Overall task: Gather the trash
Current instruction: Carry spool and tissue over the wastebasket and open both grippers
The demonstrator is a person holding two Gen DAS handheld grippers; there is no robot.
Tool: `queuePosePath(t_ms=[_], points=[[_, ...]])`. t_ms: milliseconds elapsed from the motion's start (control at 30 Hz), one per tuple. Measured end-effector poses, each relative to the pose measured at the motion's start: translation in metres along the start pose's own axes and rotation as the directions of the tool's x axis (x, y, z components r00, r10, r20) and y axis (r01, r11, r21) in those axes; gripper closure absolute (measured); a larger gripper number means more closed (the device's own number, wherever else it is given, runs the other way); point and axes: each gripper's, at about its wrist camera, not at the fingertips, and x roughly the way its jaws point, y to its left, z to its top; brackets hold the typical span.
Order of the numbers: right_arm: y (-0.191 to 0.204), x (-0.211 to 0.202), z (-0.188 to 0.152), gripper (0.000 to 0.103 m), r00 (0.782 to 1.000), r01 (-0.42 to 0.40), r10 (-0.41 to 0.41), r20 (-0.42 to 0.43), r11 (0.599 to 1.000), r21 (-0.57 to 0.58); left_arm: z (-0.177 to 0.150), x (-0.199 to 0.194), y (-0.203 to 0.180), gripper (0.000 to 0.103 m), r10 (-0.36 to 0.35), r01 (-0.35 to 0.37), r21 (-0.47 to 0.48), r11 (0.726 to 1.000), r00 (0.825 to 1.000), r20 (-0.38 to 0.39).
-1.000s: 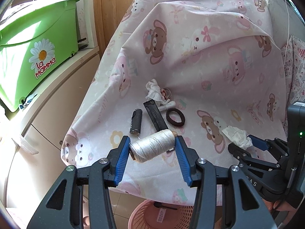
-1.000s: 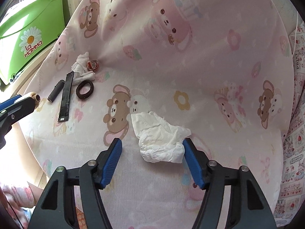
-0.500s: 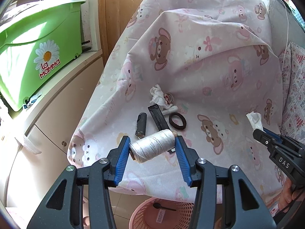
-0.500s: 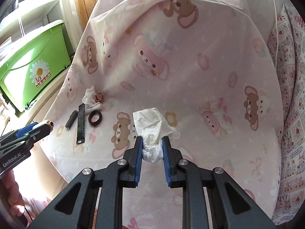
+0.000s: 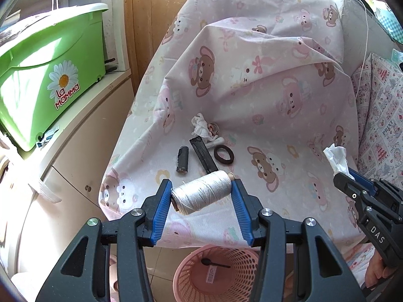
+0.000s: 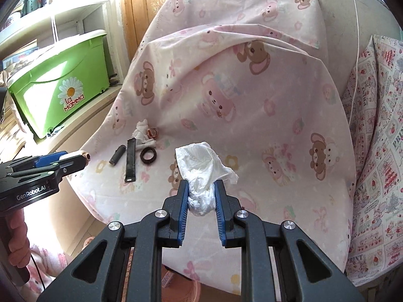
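Observation:
My left gripper (image 5: pixel 201 197) is shut on a spool of pale thread (image 5: pixel 201 195), held above the front edge of the pink bear-print cloth (image 5: pixel 264 95). My right gripper (image 6: pixel 200 196) is shut on a crumpled white tissue (image 6: pixel 204 166), lifted off the cloth; the same tissue (image 5: pixel 336 157) shows at the right of the left wrist view. On the cloth lie another crumpled tissue (image 5: pixel 200 125), a dark cylinder (image 5: pixel 182 159), a black strip wrapper (image 5: pixel 204 154), a dark ring (image 5: pixel 223 153) and a small white stick (image 5: pixel 216 142). Below the cloth's edge stands a pink perforated basket (image 5: pixel 216 274).
A green plastic tub (image 5: pixel 47 75) marked with a daisy sits on a cream cabinet (image 5: pixel 75 156) at the left. A patterned cushion (image 6: pixel 377 156) lies at the right. The basket holds a small black spoon (image 5: pixel 214 264) and a scrap. A hand (image 6: pixel 15 229) grips the left tool.
My right gripper closed on the white tissue and lifted it off the cloth. Both grippers have risen and drawn back; the spool stays gripped in the left one.

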Motion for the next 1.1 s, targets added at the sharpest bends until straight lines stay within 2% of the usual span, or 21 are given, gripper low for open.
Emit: queuePosePath(t_ms=[267, 400, 533, 667, 767, 800, 900, 1100], points=[[0.036, -0.037, -0.010, 0.081, 0.997, -0.072, 0.072, 0.010, 0.997, -0.033, -0.017, -0.025, -0.004, 0.056, -0.044, 0.045, 0.018, 0.999, 0.999, -0.014], [0.041, -0.046, -0.026, 0.081, 0.992, -0.124, 0.125, 0.004, 0.992, -0.014, -0.033, -0.016, -0.002, 0.056, -0.071, 0.072, 0.006, 0.997, 0.996, -0.058], [0.043, -0.030, -0.047, 0.081, 0.992, -0.116, 0.116, -0.046, 0.993, -0.013, -0.052, 0.002, 0.001, 0.056, -0.086, 0.087, 0.005, 0.996, 0.989, -0.117], [0.040, -0.013, -0.064, 0.081, 0.987, -0.128, 0.128, -0.102, 0.992, 0.005, -0.062, 0.014, 0.005, 0.056, -0.139, 0.136, -0.027, 0.990, 0.974, -0.177], [0.040, -0.006, -0.073, 0.081, 0.985, -0.111, 0.109, -0.137, 0.994, -0.012, -0.070, 0.024, 0.016, 0.056, -0.252, 0.227, -0.127, 0.966, 0.940, -0.230], [0.040, -0.004, -0.076, 0.081, 0.983, -0.113, 0.109, -0.147, 0.994, -0.014, -0.072, 0.027, 0.020, 0.056, -0.270, 0.238, -0.154, 0.959, 0.932, -0.243], [0.040, 0.002, -0.082, 0.081, 0.976, -0.134, 0.130, -0.176, 0.991, -0.011, -0.078, 0.034, 0.024, 0.056, -0.248, 0.211, -0.162, 0.964, 0.930, -0.269], [0.057, 0.012, -0.094, 0.081, 0.961, -0.157, 0.136, -0.240, 0.985, -0.071, -0.090, 0.054, 0.025, 0.056, -0.296, 0.241, -0.193, 0.951, 0.891, -0.344]])
